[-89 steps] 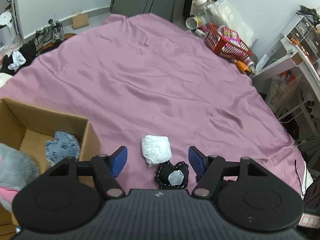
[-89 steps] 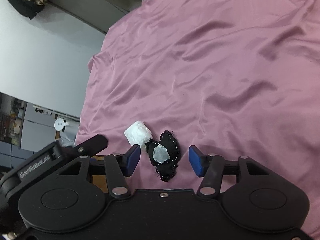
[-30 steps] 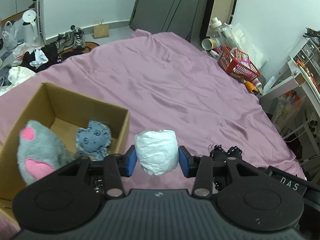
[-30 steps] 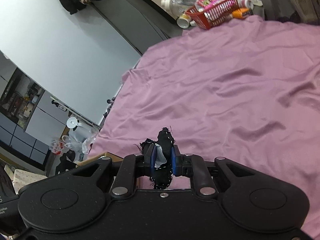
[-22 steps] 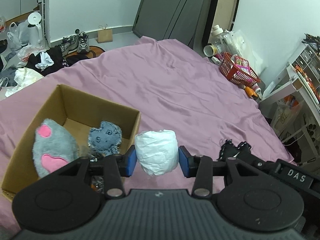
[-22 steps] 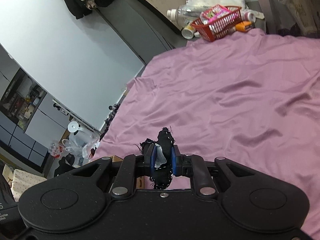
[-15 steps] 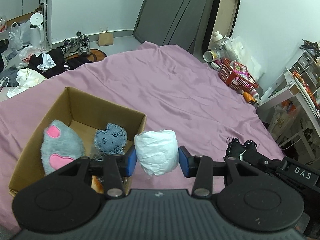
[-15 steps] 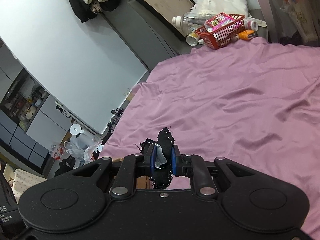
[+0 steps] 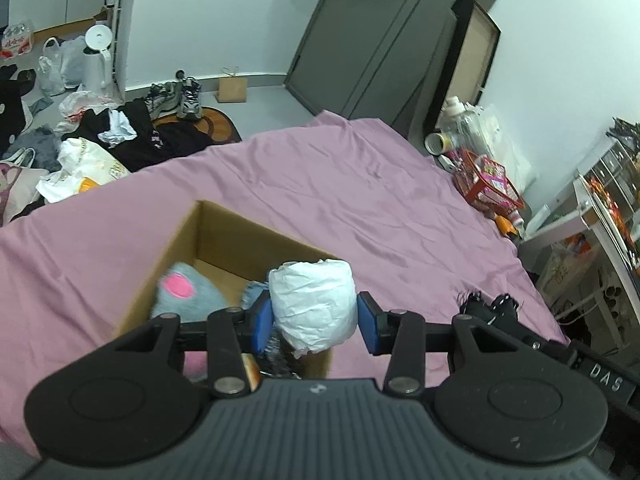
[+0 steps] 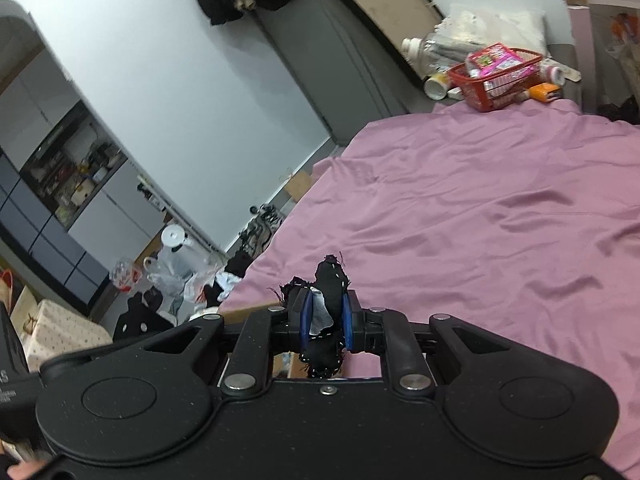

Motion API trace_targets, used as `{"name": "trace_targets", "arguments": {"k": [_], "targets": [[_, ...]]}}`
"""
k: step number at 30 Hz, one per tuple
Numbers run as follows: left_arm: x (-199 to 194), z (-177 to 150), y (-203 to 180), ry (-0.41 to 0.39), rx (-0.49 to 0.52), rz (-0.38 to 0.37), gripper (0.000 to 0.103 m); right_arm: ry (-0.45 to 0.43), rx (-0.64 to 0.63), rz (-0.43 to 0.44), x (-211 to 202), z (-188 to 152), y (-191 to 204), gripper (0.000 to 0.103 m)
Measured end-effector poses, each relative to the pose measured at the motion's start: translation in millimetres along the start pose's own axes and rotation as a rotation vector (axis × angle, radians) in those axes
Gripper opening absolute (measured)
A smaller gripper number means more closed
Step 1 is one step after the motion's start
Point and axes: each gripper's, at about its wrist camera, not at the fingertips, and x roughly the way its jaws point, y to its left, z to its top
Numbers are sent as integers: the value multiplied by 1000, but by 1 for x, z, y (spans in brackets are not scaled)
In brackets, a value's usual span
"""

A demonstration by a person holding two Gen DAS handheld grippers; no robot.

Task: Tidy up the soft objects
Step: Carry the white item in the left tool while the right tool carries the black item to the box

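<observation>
My left gripper (image 9: 315,322) is shut on a white crumpled soft bundle (image 9: 313,308), held above the near right corner of an open cardboard box (image 9: 236,228) on the purple bedsheet (image 9: 360,208). Inside the box lie a grey plush with pink patches (image 9: 182,294) and a blue denim piece (image 9: 252,294), partly hidden behind my fingers. My right gripper (image 10: 325,320) is shut on a black frilly fabric piece with a pale patch (image 10: 328,280). In the left wrist view that black piece (image 9: 486,306) shows to the right of the box.
A red basket (image 9: 490,184) with packets, bottles and a cup stand past the bed's far right corner. Shelves and a white desk (image 9: 580,216) line the right side. Clothes, bags and shoes (image 9: 176,94) litter the floor at left. The bedsheet beyond the box is bare.
Both grippers have lifted their soft objects off the sheet. The left one has carried the white bundle leftward over the box; the right one has followed with the black piece.
</observation>
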Motion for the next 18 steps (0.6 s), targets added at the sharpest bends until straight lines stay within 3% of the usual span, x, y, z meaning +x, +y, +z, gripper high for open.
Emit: {"name": "trace_targets", "arguments": {"k": [18], "targets": [[18, 25, 49, 28, -46, 6, 43, 59, -88, 25, 35, -17, 43, 16]]}}
